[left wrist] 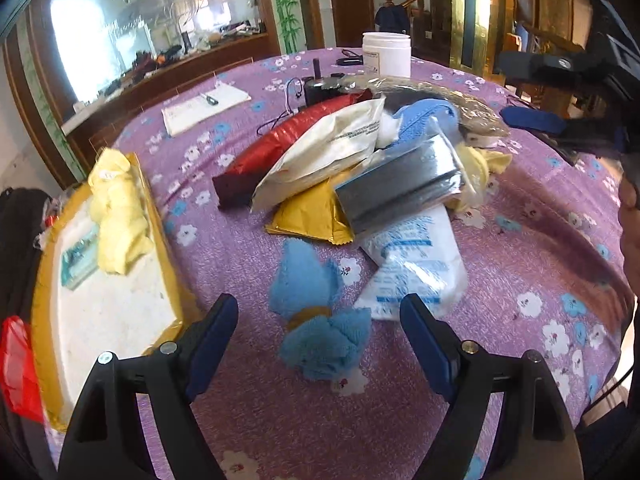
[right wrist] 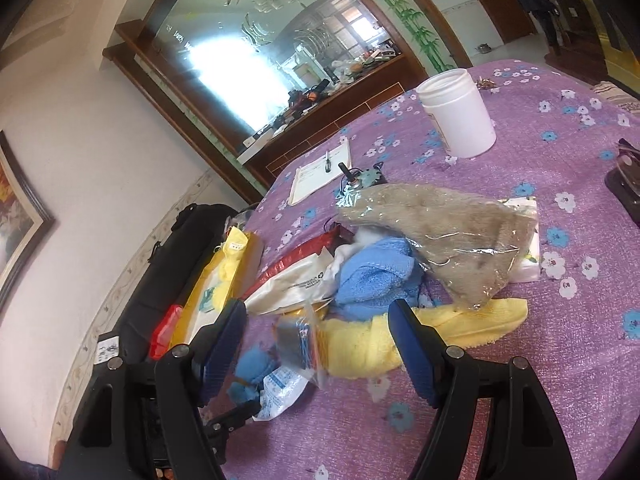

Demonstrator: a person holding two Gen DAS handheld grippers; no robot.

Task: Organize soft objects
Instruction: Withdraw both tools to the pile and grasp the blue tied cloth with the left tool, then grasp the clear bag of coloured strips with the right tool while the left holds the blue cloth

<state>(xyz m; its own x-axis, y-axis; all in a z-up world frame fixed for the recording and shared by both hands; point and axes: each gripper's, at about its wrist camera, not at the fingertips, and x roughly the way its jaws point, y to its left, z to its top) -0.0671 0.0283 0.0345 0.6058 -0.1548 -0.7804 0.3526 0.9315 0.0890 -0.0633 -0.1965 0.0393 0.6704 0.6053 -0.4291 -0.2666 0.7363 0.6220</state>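
A heap of soft goods lies mid-table: a red pouch (left wrist: pixel 280 140), a white pouch (left wrist: pixel 320 152), a gold pouch (left wrist: pixel 308 216), a silver packet in a clear bag (left wrist: pixel 400 188), and a white-and-blue packet (left wrist: pixel 416 264). A small blue towel tied with a gold band (left wrist: pixel 316 312) lies on the cloth just beyond my open left gripper (left wrist: pixel 318 312), untouched. My right gripper (right wrist: pixel 318 312) is open and empty, hovering before the yellow towel (right wrist: pixel 440 328), the blue towel (right wrist: pixel 376 276) and a bagged brown fur piece (right wrist: pixel 440 232). One of its blue pads (left wrist: pixel 532 118) shows at the far right.
A gold-rimmed white tray (left wrist: pixel 112 312) at the table's left edge holds a yellow towel (left wrist: pixel 120 216). A white jar (right wrist: pixel 460 116), a notepad with a pen (right wrist: pixel 320 176) and a small black device (left wrist: pixel 320 88) stand farther back. A black bag (right wrist: pixel 180 248) lies off the left edge. A person (left wrist: pixel 630 240) stands at the right.
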